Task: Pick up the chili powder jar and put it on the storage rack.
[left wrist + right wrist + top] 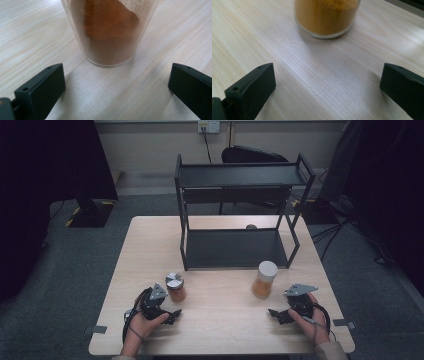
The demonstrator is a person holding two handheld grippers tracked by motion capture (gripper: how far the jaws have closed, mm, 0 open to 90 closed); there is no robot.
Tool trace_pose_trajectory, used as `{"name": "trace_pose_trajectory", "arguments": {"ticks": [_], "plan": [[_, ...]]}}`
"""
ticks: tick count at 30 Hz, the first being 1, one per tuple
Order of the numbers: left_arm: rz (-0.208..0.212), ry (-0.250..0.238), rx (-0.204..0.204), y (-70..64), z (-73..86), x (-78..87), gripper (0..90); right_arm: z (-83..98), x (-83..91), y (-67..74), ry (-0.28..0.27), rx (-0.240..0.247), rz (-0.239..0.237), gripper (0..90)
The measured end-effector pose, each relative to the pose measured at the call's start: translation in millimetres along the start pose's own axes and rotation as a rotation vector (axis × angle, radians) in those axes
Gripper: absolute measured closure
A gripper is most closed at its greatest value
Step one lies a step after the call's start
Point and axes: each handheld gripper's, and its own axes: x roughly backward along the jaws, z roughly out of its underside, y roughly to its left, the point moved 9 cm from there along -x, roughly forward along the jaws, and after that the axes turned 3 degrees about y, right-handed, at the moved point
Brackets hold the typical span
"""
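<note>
Two spice jars stand on the tabletop [220,320], lower centre of frame: silver-lidded jar [175,287] before the left tongs [173,315], white-lidded jar [263,279] before the right tongs [274,314]. Both tongs spread, empty, apparently lined up for grasping.

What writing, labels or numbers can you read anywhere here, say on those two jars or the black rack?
None can be read.
Small jar: no label or print visible, just reddish-brown powder.
Tall jar: no label visible, just yellow-orange powder.
Black rack: bare metal, no markings.
Wall socket: too small to show any marking.
</note>
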Motion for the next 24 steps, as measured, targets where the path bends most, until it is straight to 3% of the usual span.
{"name": "trace_pose_trajectory", "arguments": {"ticks": [6, 13, 19, 24], "plan": [[0.030, -0.048, 0.011, 0.2, -4.5, 0.6, 1.5, 0.1, 0.0, 0.1, 0.000, 0.000, 0.000, 0.0], [0.029, -0.075, 0.049, 2.8, -15.7, 2.0, 1.6, 0.1, 0.0, 0.1, 0.000, 0.000, 0.001, 0.0], [0.041, -0.095, 0.050, 3.8, -23.4, -0.9, 2.2, 0.1, 0.0, 0.2, -0.001, -0.001, 0.000, 0.0], [0.030, -0.093, 0.048, 5.4, -27.4, -5.1, 10.4, 0.1, 0.0, 0.1, -0.001, 0.000, 0.001, 0.0]]}}
